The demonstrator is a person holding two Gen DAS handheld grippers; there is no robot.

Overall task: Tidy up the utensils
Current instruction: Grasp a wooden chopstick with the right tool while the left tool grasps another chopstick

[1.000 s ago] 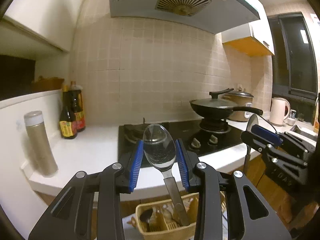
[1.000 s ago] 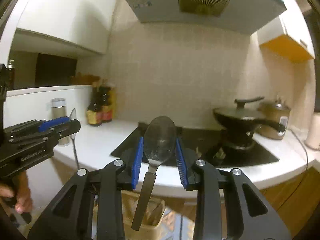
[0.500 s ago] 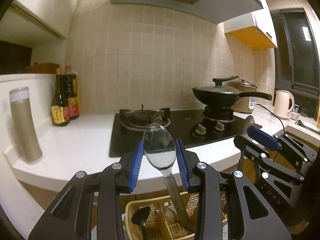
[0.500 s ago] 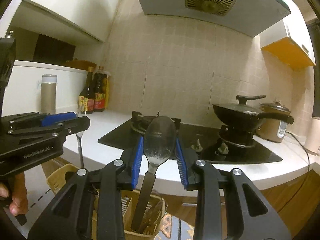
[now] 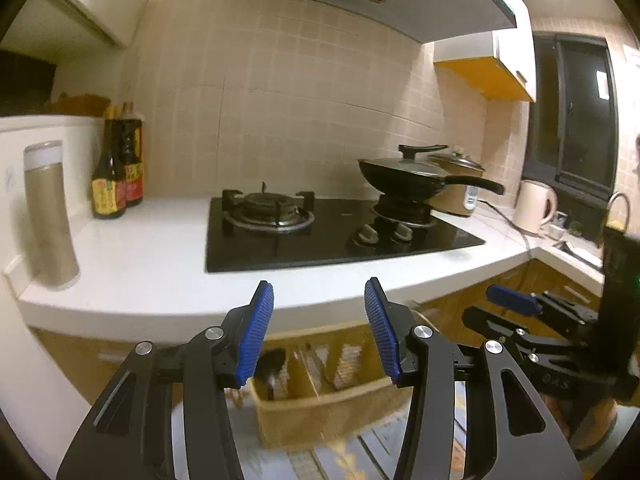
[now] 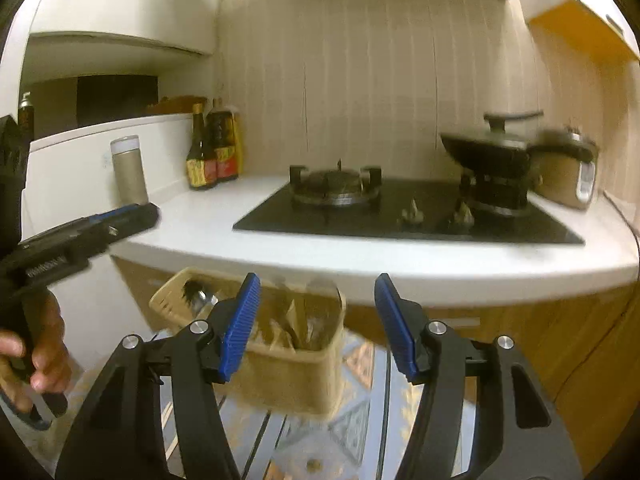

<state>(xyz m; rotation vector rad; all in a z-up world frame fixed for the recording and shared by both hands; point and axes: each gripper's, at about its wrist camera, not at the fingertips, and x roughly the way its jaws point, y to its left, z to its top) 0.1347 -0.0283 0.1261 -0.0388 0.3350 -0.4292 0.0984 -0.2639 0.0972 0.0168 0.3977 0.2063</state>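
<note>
A tan utensil basket [image 5: 320,404] with dividers stands below the counter edge and holds several utensils, blurred; a dark spoon [image 5: 270,364] sits in its left compartment. It also shows in the right wrist view [image 6: 288,364]. My left gripper [image 5: 319,330] is open and empty above the basket. My right gripper [image 6: 318,326] is open and empty above the basket too. The right gripper also shows at the right in the left wrist view [image 5: 520,312]; the left gripper shows at the left in the right wrist view [image 6: 80,236].
A white counter [image 5: 160,264] carries a black gas hob [image 5: 320,232], a lidded wok [image 5: 408,176], a rice cooker [image 5: 456,188], sauce bottles [image 5: 116,168], a tan flask [image 5: 50,216] and a kettle [image 5: 534,206]. Patterned mat [image 6: 352,432] lies under the basket.
Both grippers have opened and let go of their spoons, which are no longer between the fingers. Both views have dropped lower and are motion-blurred.
</note>
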